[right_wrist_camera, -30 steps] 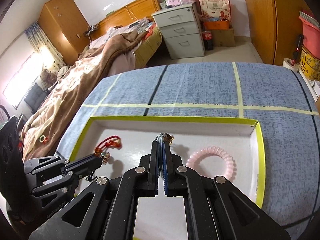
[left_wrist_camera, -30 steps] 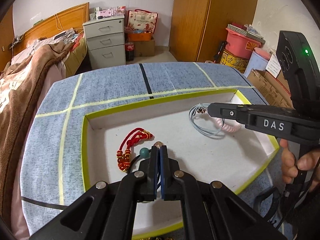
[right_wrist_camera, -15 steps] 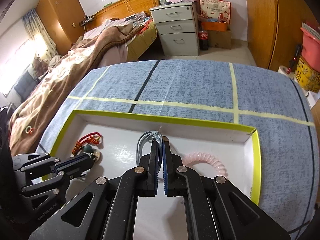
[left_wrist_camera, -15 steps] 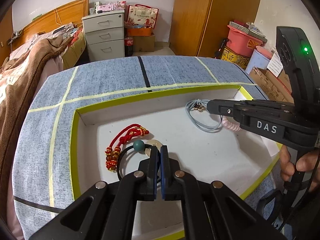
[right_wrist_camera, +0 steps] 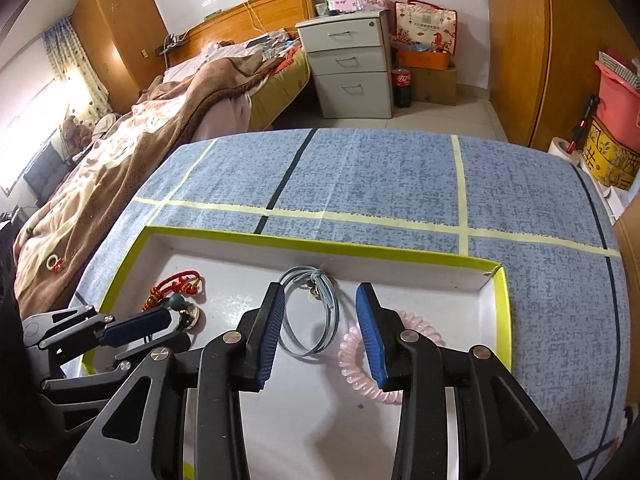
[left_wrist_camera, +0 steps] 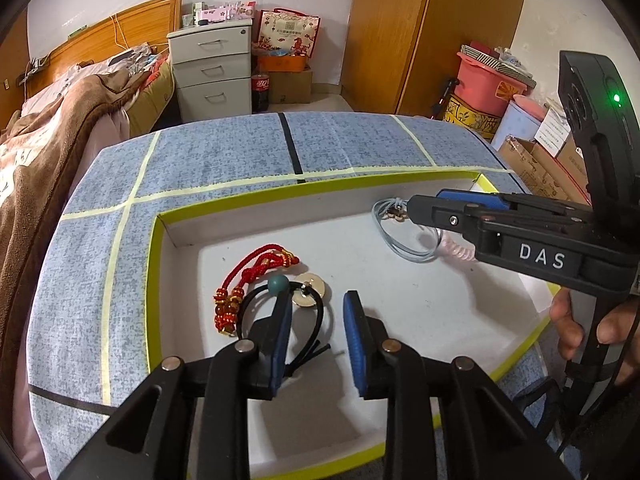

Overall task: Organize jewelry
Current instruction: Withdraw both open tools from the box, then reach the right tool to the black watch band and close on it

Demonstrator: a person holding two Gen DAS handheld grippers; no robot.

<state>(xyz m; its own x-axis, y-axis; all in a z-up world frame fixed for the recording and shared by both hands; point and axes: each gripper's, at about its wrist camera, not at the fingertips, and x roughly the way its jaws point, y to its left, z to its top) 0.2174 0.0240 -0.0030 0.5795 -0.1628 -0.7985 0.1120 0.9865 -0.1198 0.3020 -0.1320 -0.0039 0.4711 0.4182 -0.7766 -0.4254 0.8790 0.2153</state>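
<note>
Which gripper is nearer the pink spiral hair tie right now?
Right. The right gripper hangs over the pink spiral hair tie, its opening fingers empty. The left gripper, also opening, sits across the tray by the black cord bracelet.

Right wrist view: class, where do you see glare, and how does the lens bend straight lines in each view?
Right wrist view: window light blows out the far left edge, and the white tray floor shines between the right tool fingers. Left wrist view: even light, no glare; the tray's green rim curves. Both views: dark corners and a bulging table edge.
</note>
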